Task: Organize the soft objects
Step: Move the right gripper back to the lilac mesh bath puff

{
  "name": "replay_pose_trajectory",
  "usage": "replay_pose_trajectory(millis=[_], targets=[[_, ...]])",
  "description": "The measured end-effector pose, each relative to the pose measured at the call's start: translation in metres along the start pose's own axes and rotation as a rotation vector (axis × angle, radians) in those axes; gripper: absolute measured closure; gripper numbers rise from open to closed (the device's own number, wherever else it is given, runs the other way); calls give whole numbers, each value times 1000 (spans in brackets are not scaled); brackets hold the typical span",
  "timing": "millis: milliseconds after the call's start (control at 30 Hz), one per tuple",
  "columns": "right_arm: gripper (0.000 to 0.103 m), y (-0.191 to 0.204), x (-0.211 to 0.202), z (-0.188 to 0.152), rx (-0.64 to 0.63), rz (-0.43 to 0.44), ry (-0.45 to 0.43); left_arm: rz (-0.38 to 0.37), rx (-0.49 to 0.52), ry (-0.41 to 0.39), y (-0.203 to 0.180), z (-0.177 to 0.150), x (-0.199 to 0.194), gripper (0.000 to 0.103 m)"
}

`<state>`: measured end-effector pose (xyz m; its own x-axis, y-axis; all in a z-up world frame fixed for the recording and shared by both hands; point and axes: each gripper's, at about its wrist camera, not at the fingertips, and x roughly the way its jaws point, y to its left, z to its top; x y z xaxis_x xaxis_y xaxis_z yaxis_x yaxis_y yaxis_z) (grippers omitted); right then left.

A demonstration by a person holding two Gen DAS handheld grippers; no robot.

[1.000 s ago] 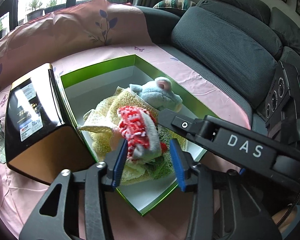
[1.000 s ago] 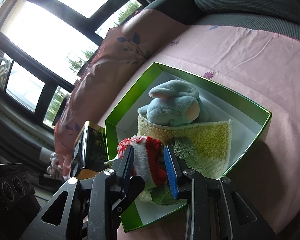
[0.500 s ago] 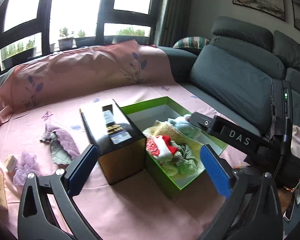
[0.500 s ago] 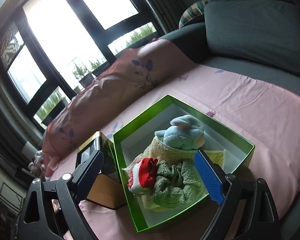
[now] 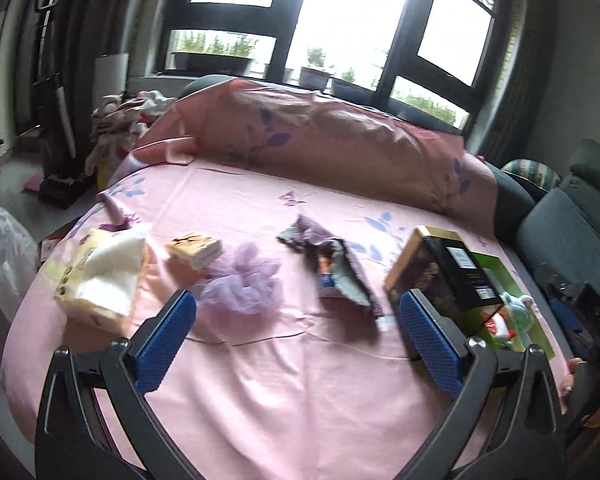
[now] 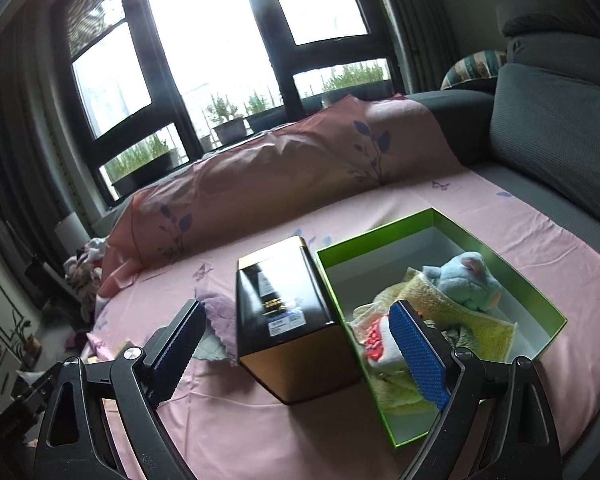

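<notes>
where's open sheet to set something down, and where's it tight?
Bare pink sheet lies in front of the purple mesh pouf and grey-purple cloth, and behind them up to the pillow. Tight: tissue pack, small box, then black-gold box against the filled green box.

The sheet (image 5: 260, 360) is pink with purple leaf prints. Ahead of the left gripper (image 5: 296, 344) lie a lilac pouf (image 5: 240, 284) and a cream sponge (image 5: 194, 250). Right of the right gripper (image 6: 296, 348), a green box (image 6: 540, 300) holds a blue plush (image 6: 466, 280), yellow towel (image 6: 472, 320) and red-white sock (image 6: 376, 340).
</notes>
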<state>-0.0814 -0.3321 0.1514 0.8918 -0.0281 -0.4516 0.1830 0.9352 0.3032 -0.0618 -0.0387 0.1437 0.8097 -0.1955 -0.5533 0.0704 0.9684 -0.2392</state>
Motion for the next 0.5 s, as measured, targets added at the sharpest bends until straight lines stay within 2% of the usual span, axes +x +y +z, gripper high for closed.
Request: replay_pose_trajectory(millis=[133, 267, 400, 500], targets=[[10, 40, 0, -7, -83, 85, 1, 55, -27, 71, 46, -20, 23, 2], [10, 78, 9, -21, -160, 193, 50, 131, -121, 125, 84, -25, 38, 4], [10, 110, 31, -37, -210, 235, 129, 123, -162, 108, 104, -19, 31, 4], [10, 134, 55, -47, -240, 249, 209, 128, -169, 129, 116, -18, 34, 4]])
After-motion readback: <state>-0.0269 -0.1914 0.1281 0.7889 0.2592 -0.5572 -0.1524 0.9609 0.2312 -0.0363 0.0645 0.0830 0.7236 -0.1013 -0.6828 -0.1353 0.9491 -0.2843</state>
